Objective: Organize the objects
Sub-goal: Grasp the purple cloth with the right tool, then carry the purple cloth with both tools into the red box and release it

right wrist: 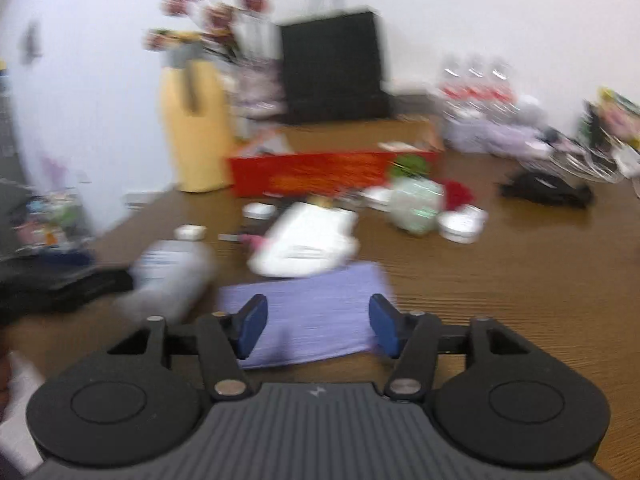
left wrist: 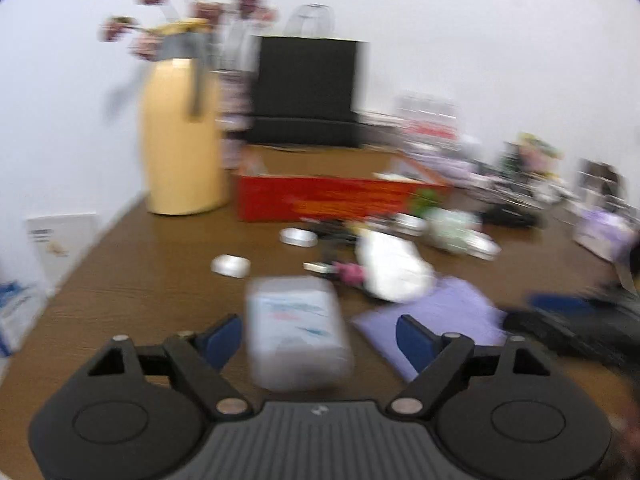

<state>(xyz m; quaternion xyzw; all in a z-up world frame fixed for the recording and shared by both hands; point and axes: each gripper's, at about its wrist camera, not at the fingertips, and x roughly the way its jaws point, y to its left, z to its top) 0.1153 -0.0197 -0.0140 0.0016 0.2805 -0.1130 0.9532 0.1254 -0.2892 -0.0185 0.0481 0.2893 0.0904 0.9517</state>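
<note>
Nearest in the left wrist view, the left hand-held gripper (left wrist: 319,340) has its blue pads spread wide with a pale plastic bottle (left wrist: 298,334) lying between them; neither pad appears to press it, so it looks lined up for a grasp rather than held, though blur makes contact hard to judge. In the right wrist view the right hand-held gripper (right wrist: 318,328) is also spread apart and carries nothing, poised just above a folded purple cloth (right wrist: 308,312) that lies flat on the table (right wrist: 520,280), likely its next target. Just beyond the cloth lies a white pouch (right wrist: 308,240), with small round tins (right wrist: 462,222) and a green-white packet (right wrist: 416,204) scattered further on. Behind this clutter an open red box (right wrist: 316,174) seems the natural place to gather the loose things. Farthest back, by the wall, stand a yellow jug (right wrist: 196,128) and a black box (right wrist: 334,68)
</note>
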